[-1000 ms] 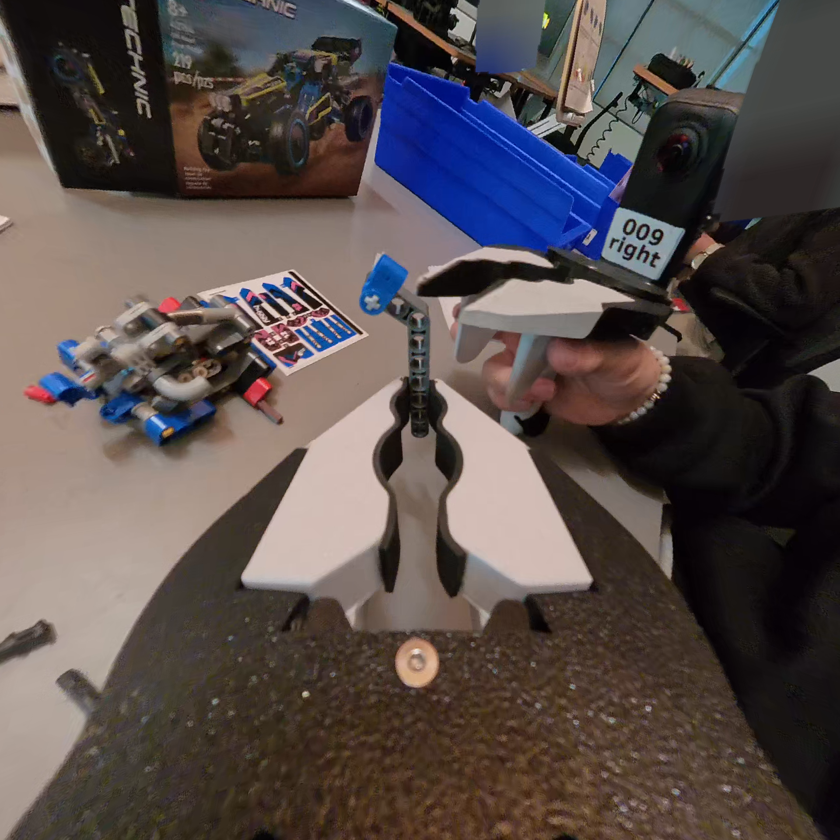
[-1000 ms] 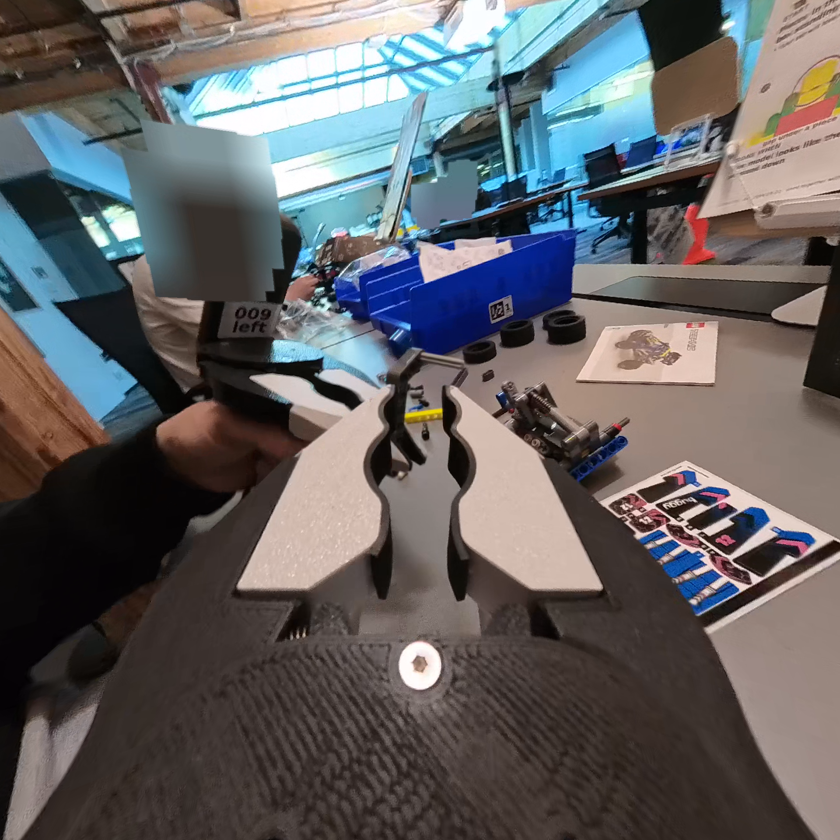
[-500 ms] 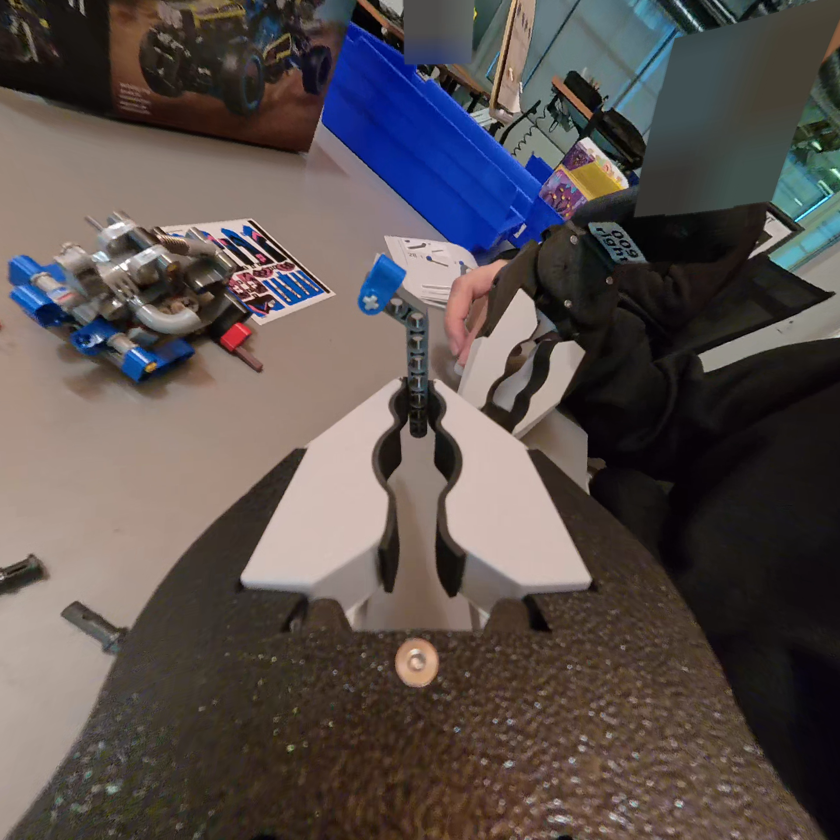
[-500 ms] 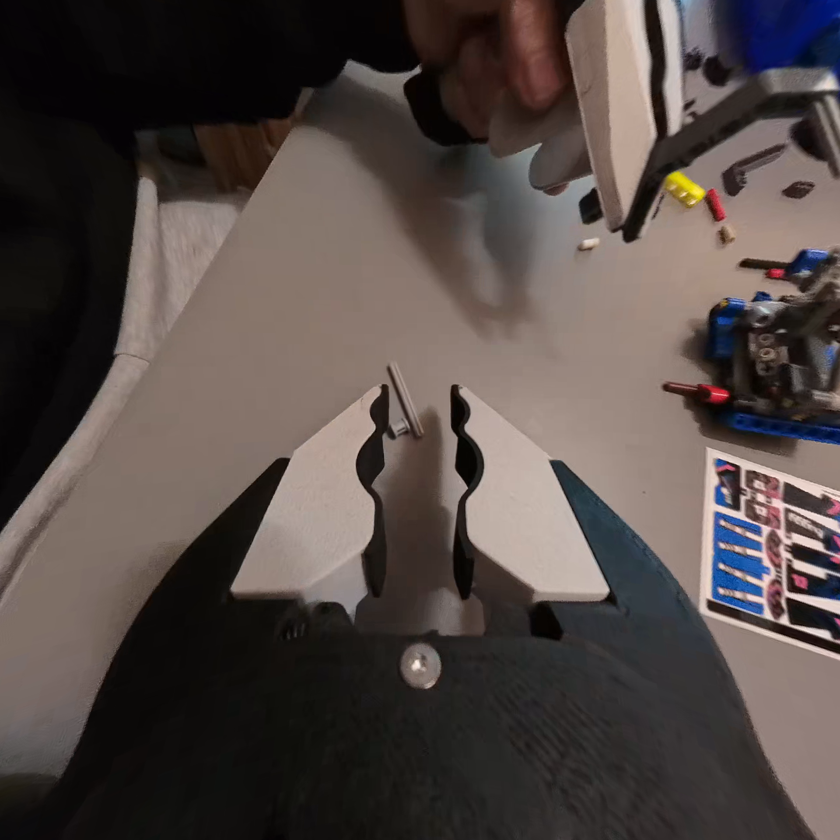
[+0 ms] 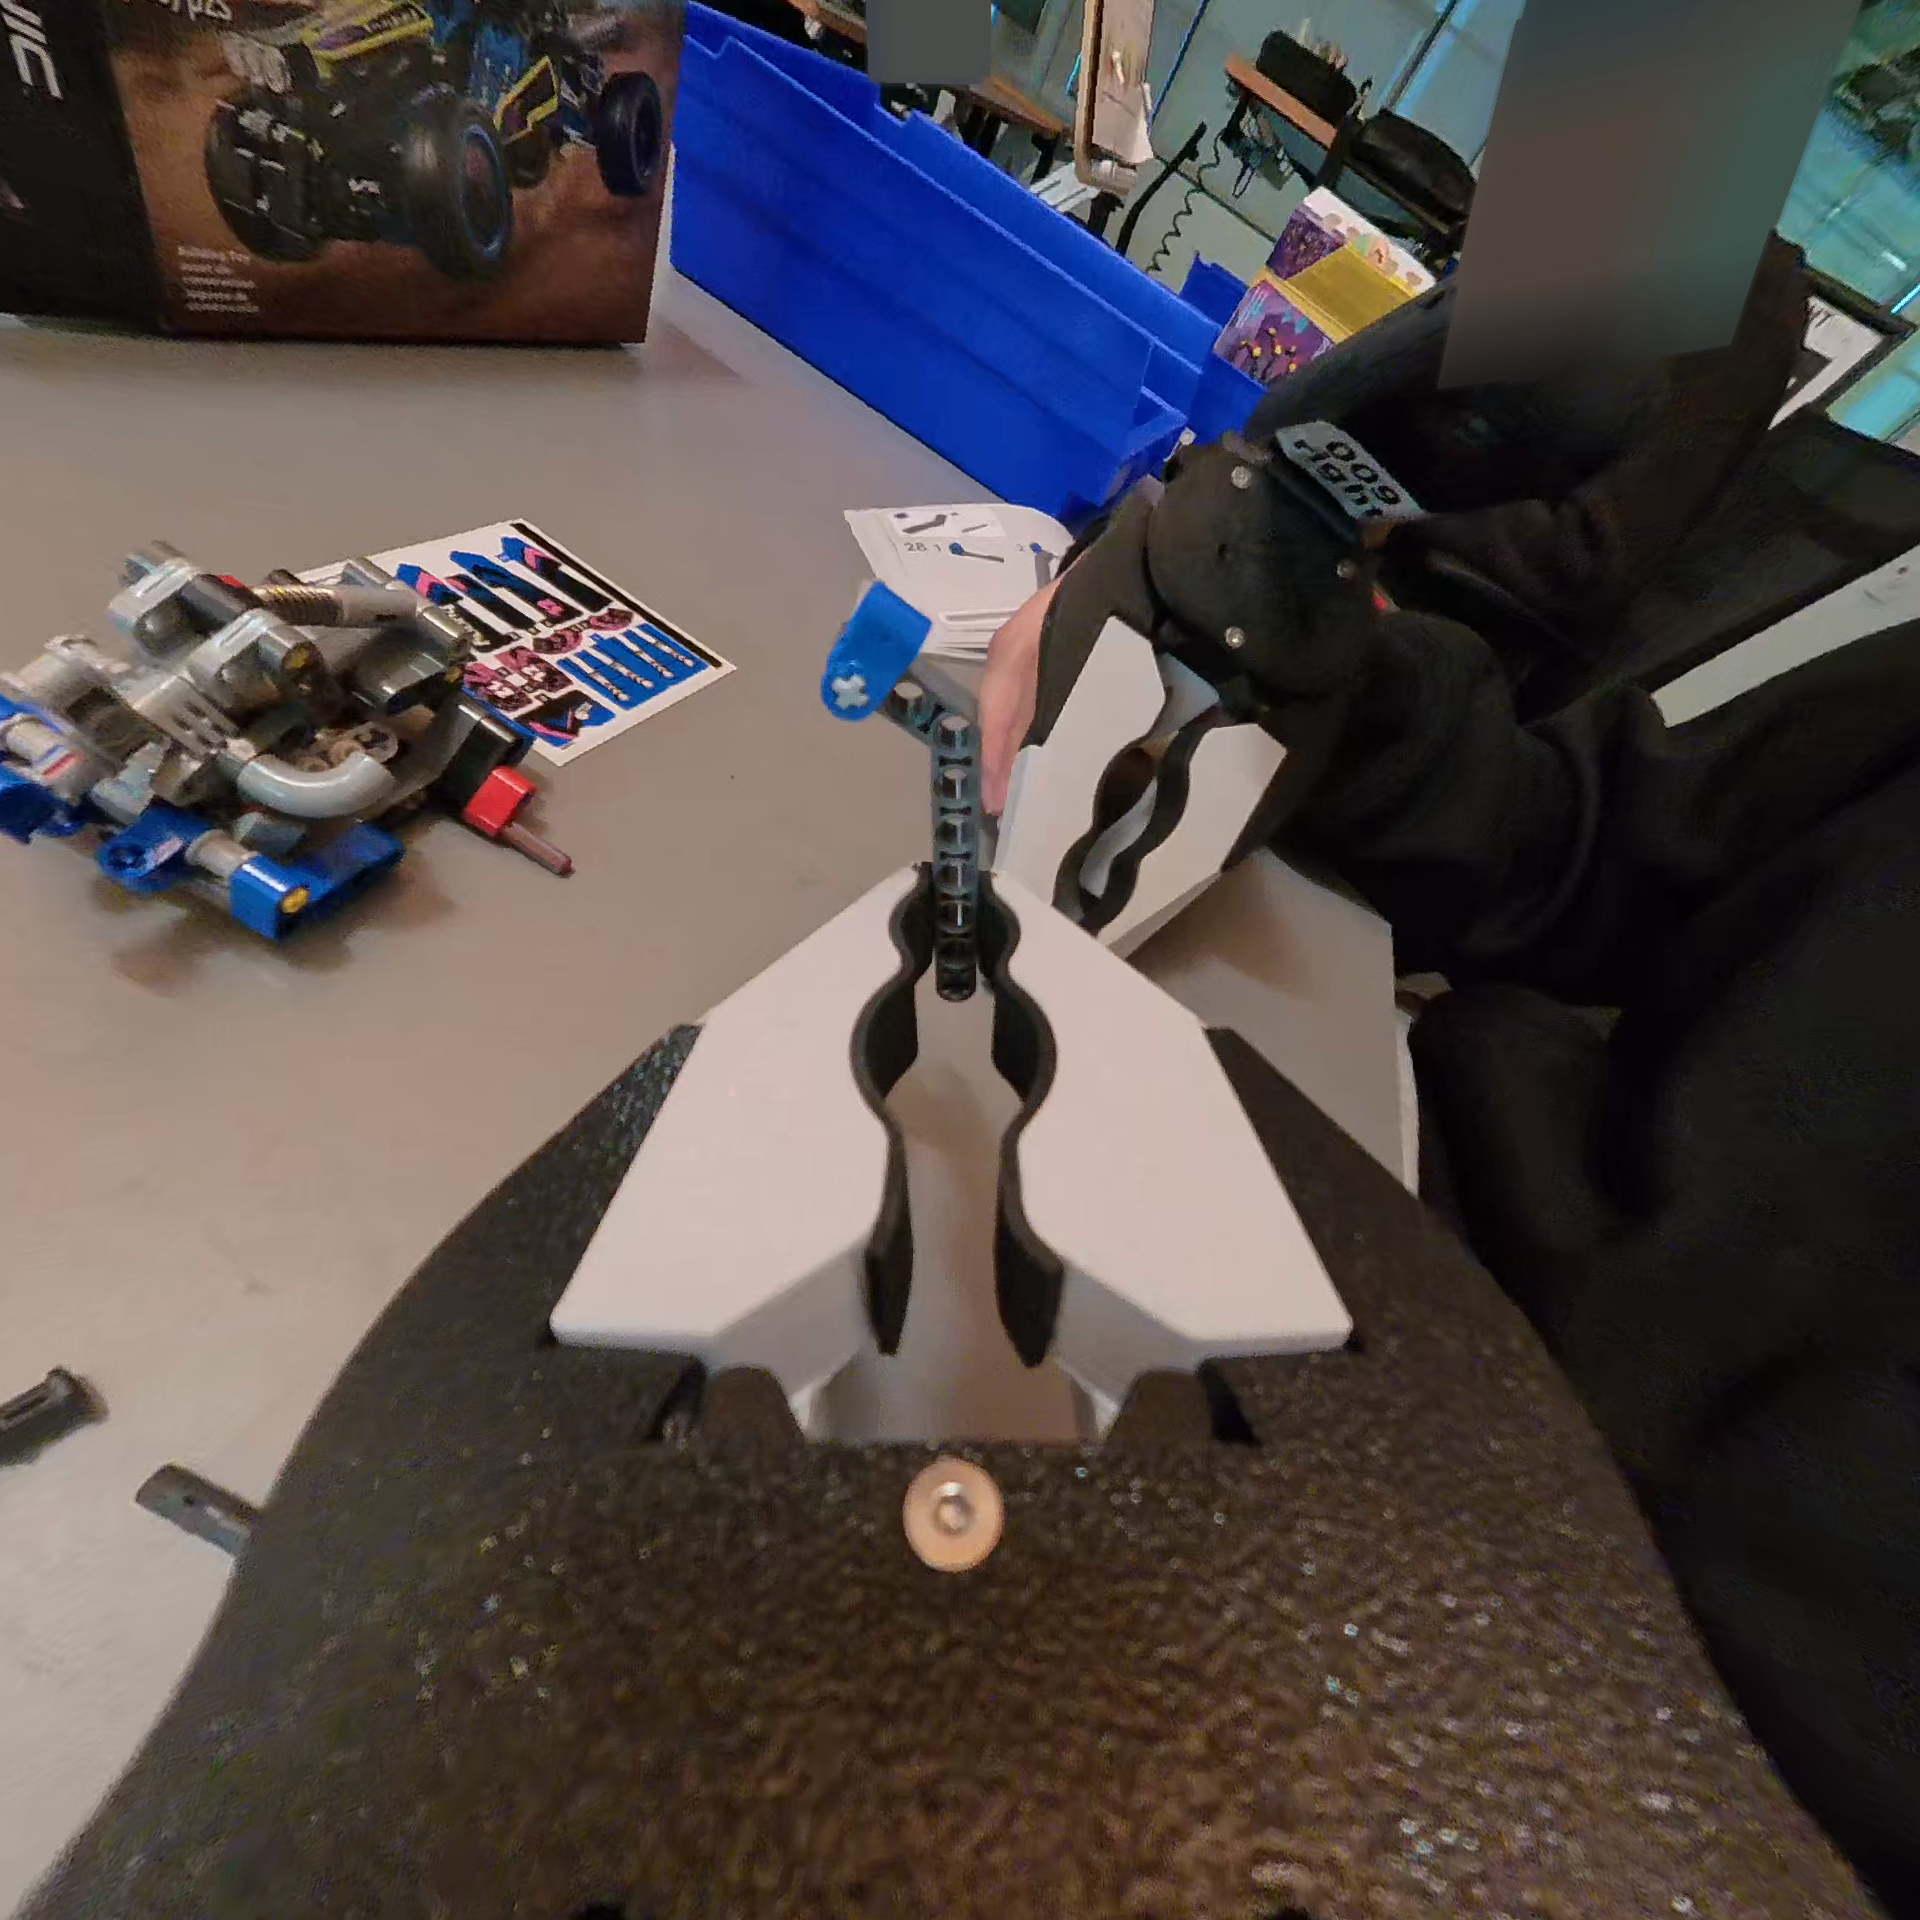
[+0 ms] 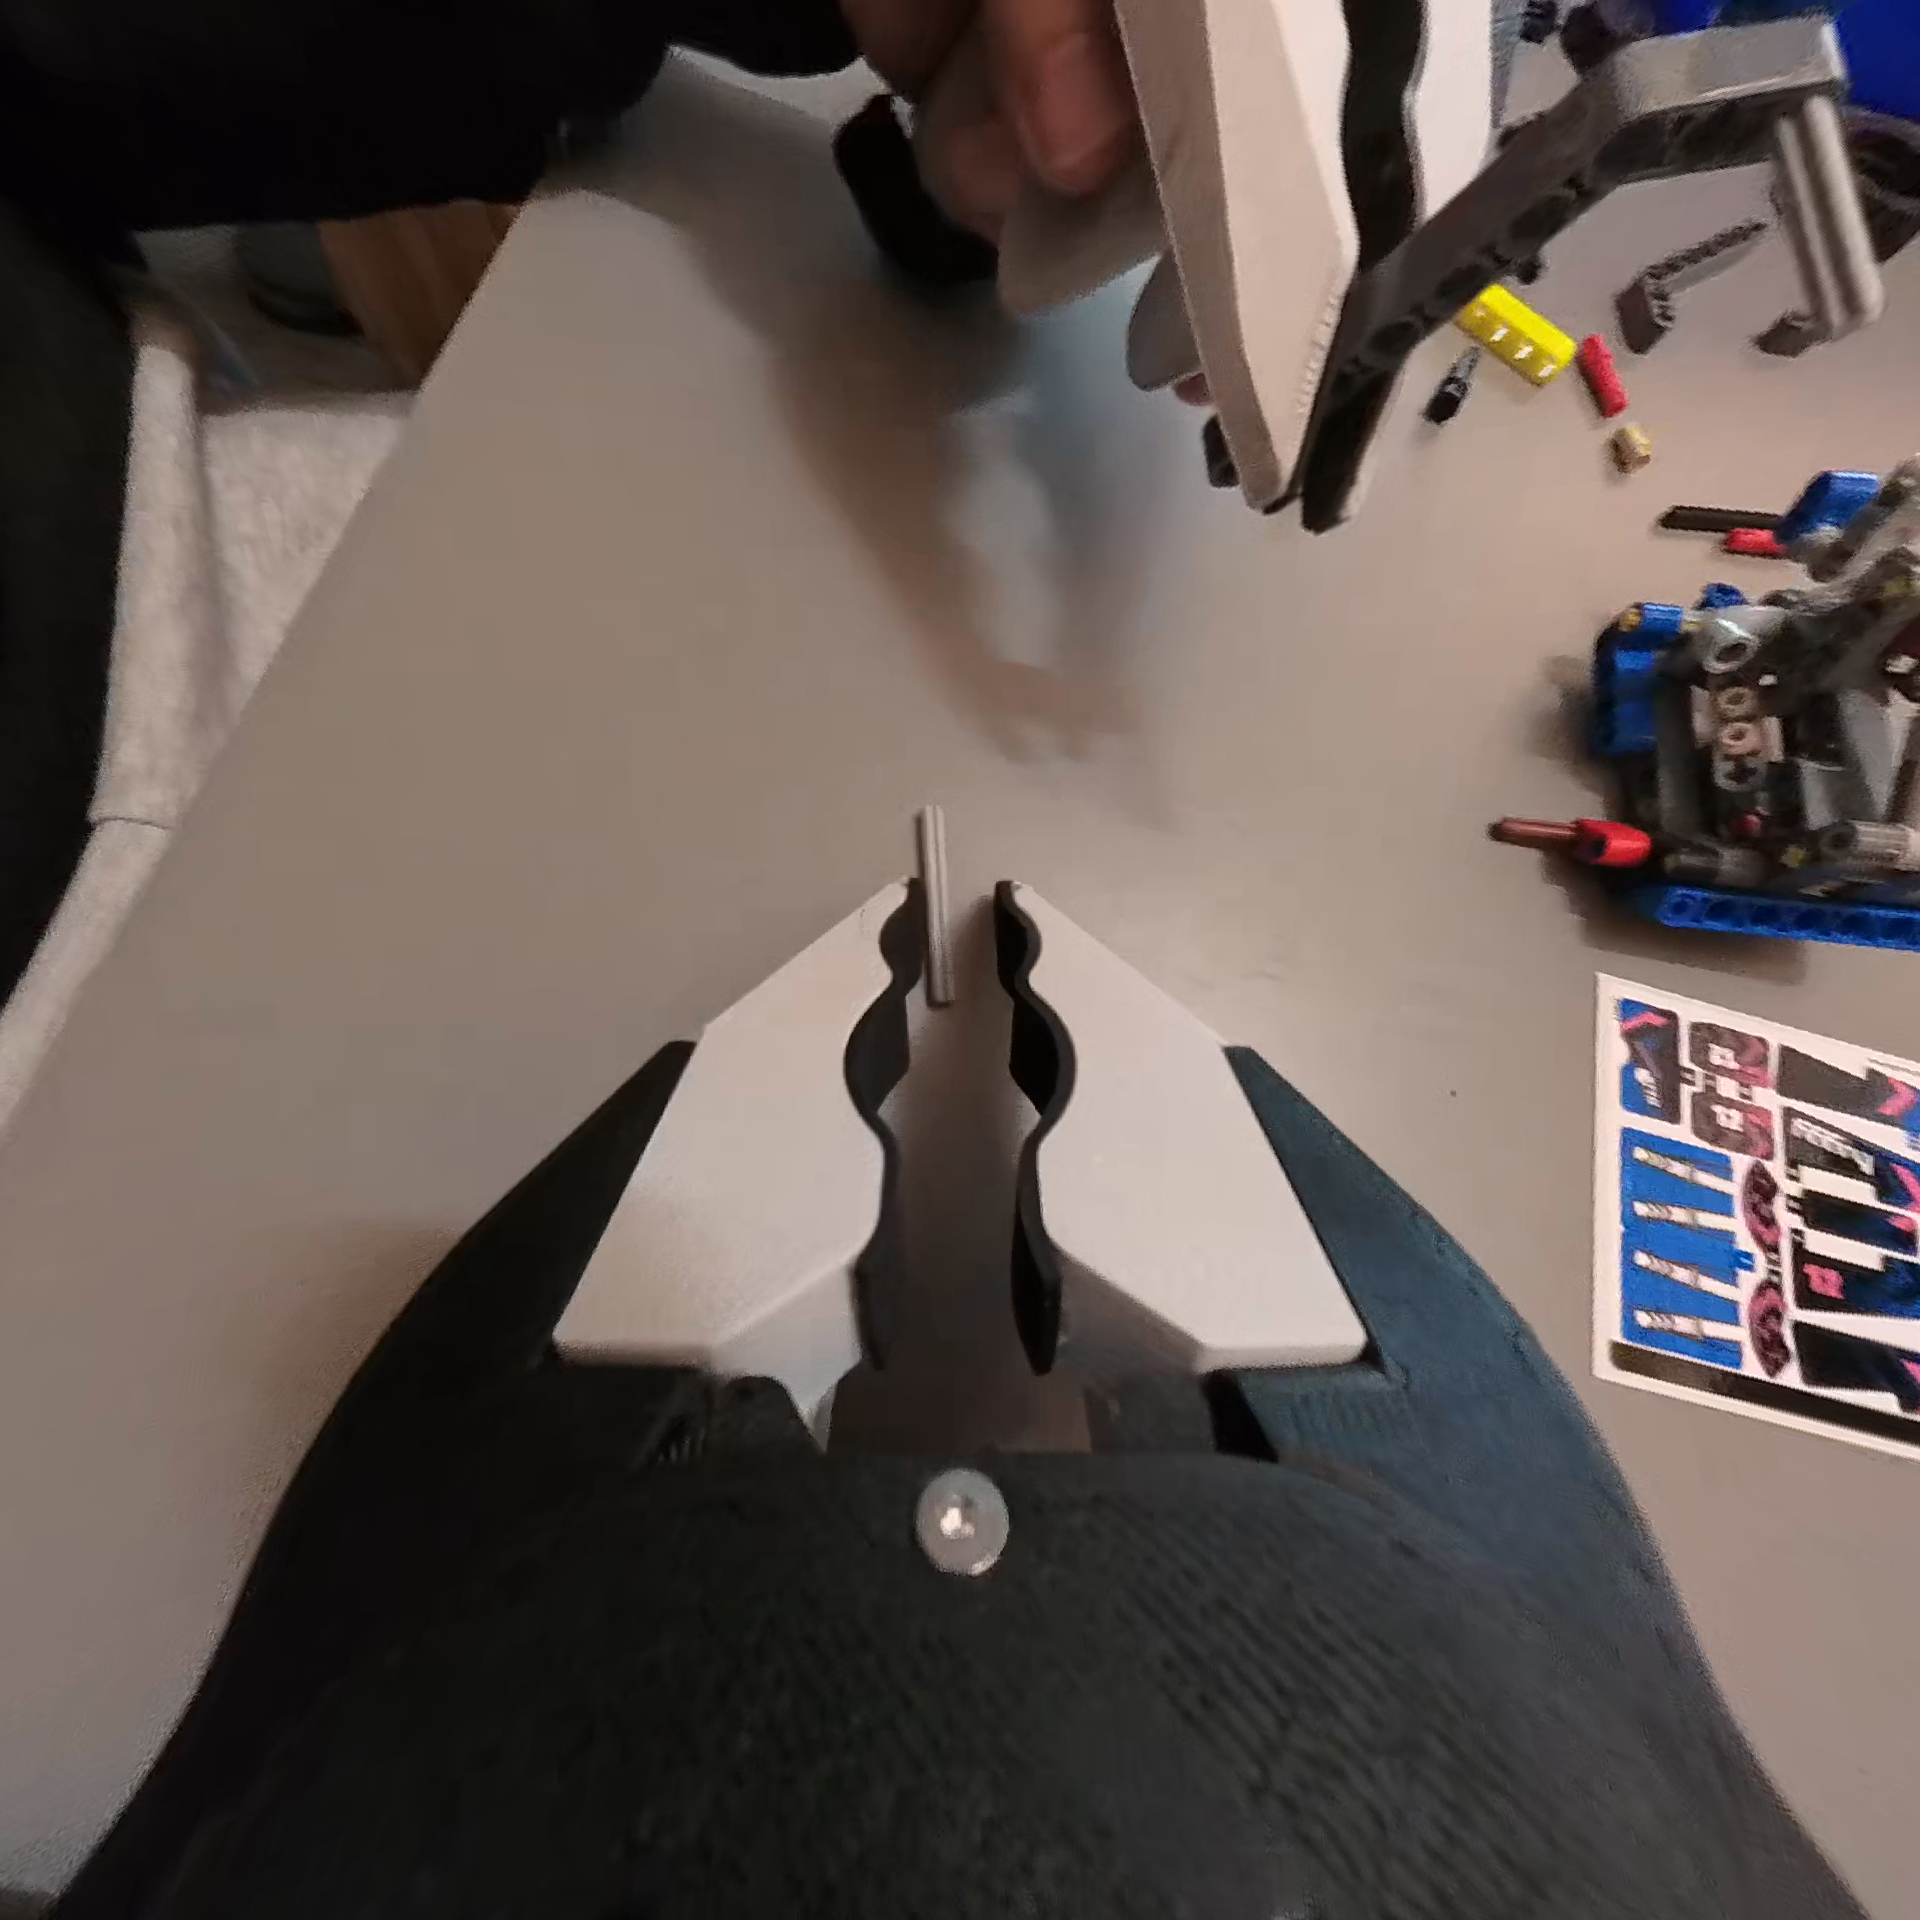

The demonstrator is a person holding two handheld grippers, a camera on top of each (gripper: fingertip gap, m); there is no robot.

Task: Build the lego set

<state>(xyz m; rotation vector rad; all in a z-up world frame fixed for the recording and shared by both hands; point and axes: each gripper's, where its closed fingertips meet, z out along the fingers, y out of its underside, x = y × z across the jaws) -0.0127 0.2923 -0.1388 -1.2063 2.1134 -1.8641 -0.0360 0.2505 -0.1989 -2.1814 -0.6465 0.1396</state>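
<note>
My left gripper point(image 5: 951, 902) is shut on a dark grey angled beam point(image 5: 954, 821) and holds it upright above the table. A blue connector point(image 5: 873, 649) sits on the beam's top end. My right gripper point(image 6: 956, 904) is open and points down at the table. A short light grey axle point(image 6: 935, 914) lies on the table between its fingertips, nearer the left finger, and is not clamped. In the right wrist view the left gripper point(image 6: 1268, 260) and its beam point(image 6: 1558, 156) hang at the top. The right gripper point(image 5: 1122, 831) shows just beyond the beam in the left wrist view.
The partly built car point(image 5: 239, 727) and a sticker sheet point(image 5: 582, 644) lie left of the left gripper. The set's box point(image 5: 343, 156), blue bins point(image 5: 935, 270) and a booklet point(image 5: 956, 561) are behind. Small loose pieces, including a yellow one point(image 6: 1512, 335) and a red one point(image 6: 1600, 376), lie near the car point(image 6: 1818, 748). The tips of one gripper are about 8 centimetres away from the tips of the other.
My right gripper swung from level beside the held beam down to the table, and the grey axle now sits deeper between its fingertips. My left gripper kept hold of the beam.
</note>
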